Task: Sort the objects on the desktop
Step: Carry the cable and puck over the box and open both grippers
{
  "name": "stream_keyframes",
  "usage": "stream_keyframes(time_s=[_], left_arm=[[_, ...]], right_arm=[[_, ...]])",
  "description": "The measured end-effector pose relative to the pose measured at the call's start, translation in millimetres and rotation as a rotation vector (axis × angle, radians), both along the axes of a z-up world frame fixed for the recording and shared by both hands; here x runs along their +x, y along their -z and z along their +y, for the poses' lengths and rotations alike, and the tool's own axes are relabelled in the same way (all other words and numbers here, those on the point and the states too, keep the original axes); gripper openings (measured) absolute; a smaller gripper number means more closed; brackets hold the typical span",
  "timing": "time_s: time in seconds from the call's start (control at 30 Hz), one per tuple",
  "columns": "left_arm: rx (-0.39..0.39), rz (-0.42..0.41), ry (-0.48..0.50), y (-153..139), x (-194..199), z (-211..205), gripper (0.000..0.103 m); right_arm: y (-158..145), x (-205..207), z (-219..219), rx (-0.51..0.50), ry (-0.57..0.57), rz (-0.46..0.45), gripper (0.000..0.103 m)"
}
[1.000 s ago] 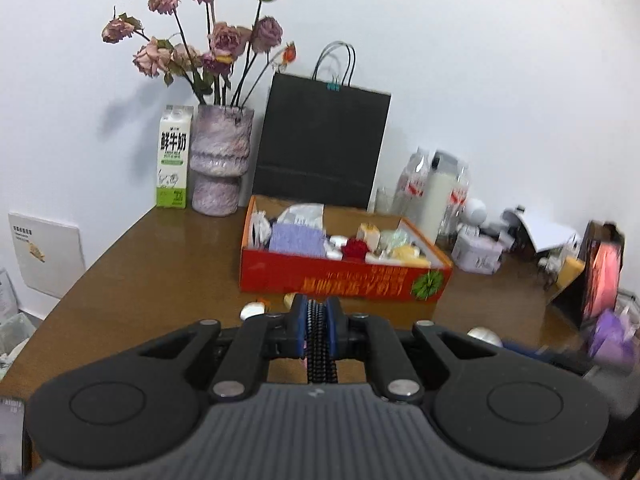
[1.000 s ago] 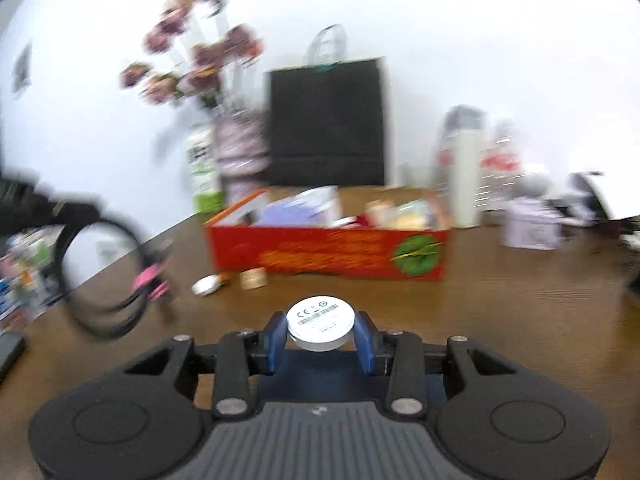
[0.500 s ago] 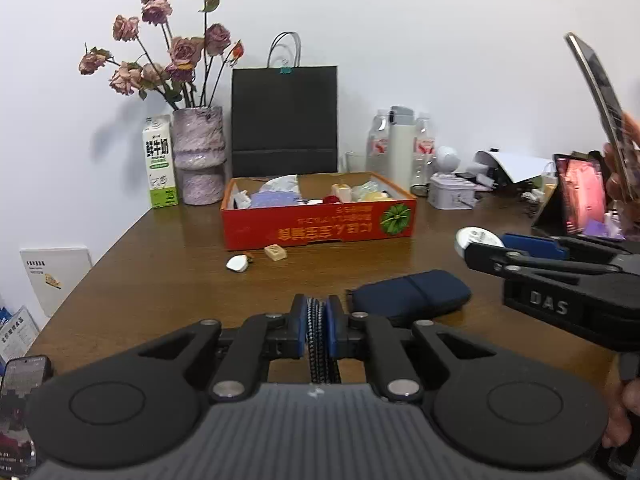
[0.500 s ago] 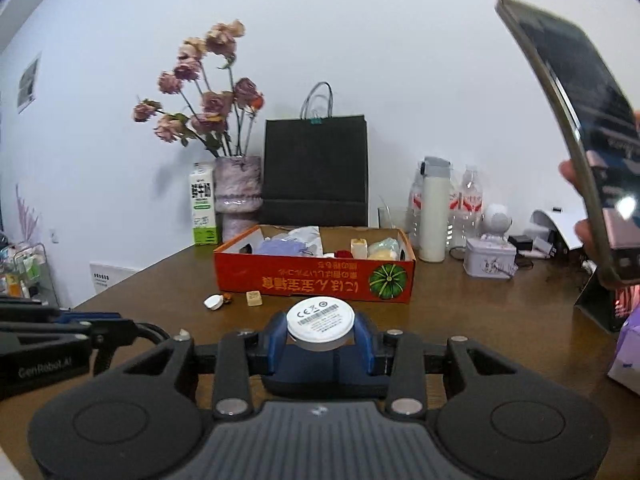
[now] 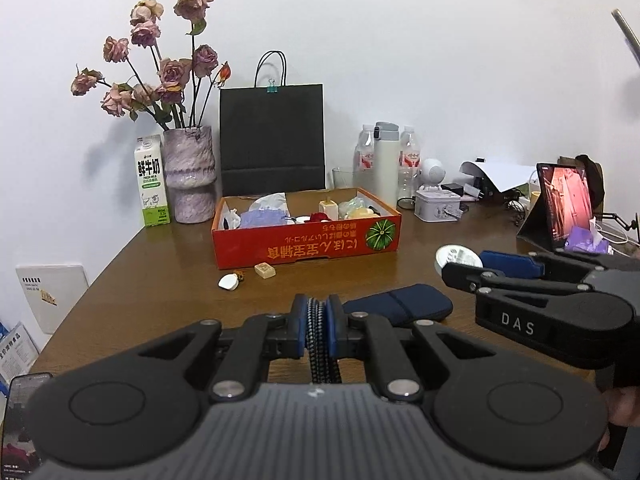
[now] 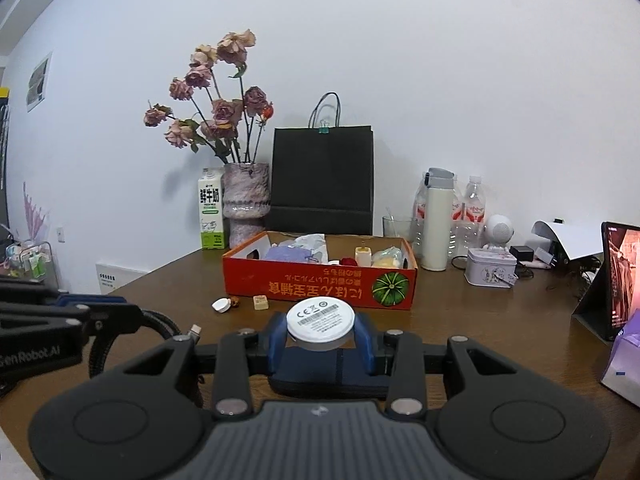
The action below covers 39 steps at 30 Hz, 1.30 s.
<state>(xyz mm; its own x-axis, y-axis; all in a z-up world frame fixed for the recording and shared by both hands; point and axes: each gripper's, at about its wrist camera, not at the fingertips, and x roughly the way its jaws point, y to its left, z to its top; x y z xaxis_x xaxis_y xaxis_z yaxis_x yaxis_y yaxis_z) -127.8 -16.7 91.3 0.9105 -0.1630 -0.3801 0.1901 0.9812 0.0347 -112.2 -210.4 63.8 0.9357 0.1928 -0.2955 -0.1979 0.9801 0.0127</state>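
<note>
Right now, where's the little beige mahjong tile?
The mahjong tile lies on the table just in front of the red box, near its left end, with a small white cap to its left.

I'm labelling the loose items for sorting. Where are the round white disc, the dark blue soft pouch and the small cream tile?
Round white disc (image 6: 321, 323), right wrist view, middle of its labelled face.
Dark blue soft pouch (image 5: 404, 304), left wrist view, its top surface.
Small cream tile (image 5: 265, 270), left wrist view, its top face.
</note>
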Motion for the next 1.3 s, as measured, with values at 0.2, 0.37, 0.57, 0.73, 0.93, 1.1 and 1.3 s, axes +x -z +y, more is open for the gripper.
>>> stream_keyframes(time_s=[0.2,0.37,0.57,0.73,0.93,1.1,1.3], left_arm=[[-0.002,-0.021,-0.009,-6.9,5.7,3.4,0.01],[-0.016,-0.063,0.002,-18.7,22.3,4.7,0.01],[-0.059,-0.091,0.013,-39.4,70.4,11.8,0.01],[-0.101,-0.1,0.034,-65.7,124.1,15.2,0.01],[-0.152,-0.08,0.009,-82.6,220.9,13.3,0.01],[-0.149,-0.053,-0.023,-79.7,299.9,0.3,0.01],[-0.213,0.067,0.027,-37.6,391.2,5.2,0.01]], right_arm=[[4.2,9.0,-0.9,0.01,0.008,0.02,0.035],[-0.5,24.5,1.3,0.015,0.012,0.011,0.035],[-7.7,68.4,13.0,0.023,0.023,0.019,0.035],[-21.1,118.8,14.0,0.055,0.039,0.028,0.035],[-37.3,213.5,-9.9,0.151,0.079,0.083,0.035],[-31.8,306.6,-11.1,0.145,0.08,0.181,0.035],[-6.8,388.8,-30.8,0.187,0.049,0.319,0.035]])
